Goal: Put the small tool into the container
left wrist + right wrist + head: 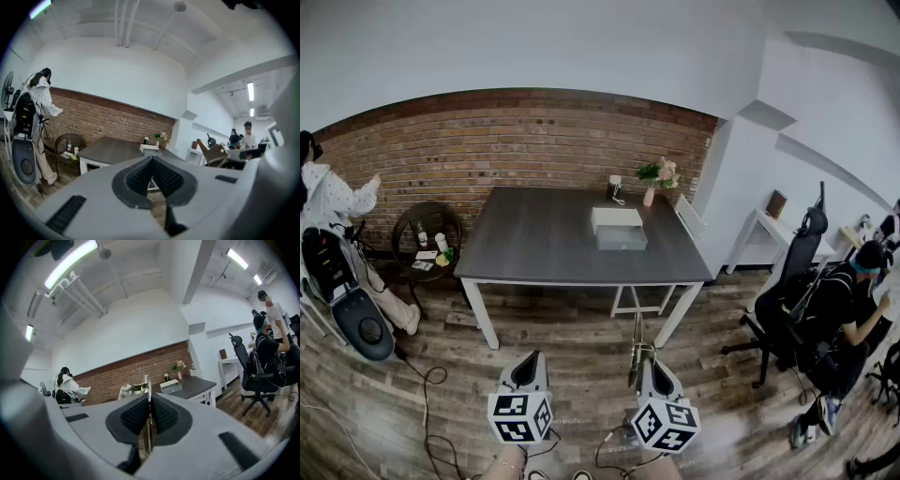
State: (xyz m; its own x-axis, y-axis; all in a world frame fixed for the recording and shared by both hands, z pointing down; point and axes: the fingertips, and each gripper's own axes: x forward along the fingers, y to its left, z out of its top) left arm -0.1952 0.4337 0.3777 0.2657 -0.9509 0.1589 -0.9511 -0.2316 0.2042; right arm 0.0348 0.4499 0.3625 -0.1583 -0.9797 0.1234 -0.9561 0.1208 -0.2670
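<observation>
The container (pixel 618 229) is a white and grey box at the far right of the dark table (pixel 544 244); it also shows as the box (pixel 150 148) in the left gripper view and the box (pixel 170 386) in the right gripper view. Both grippers hang low over the wooden floor, well short of the table's front edge. My right gripper (pixel 639 361) is shut on a thin metal tool (pixel 636 339) that sticks out past its tips; the tool (pixel 146 385) is pinched between the black pads. My left gripper (pixel 528 362) is shut with nothing in it, and its pads (pixel 140 176) meet.
A vase of flowers (pixel 654 178) and a dark cup (pixel 614 187) stand at the table's back. A round side table (pixel 427 239) and a person (pixel 333 202) are at the left. A seated person on an office chair (pixel 825 309) is at the right. Cables (pixel 427 394) lie on the floor.
</observation>
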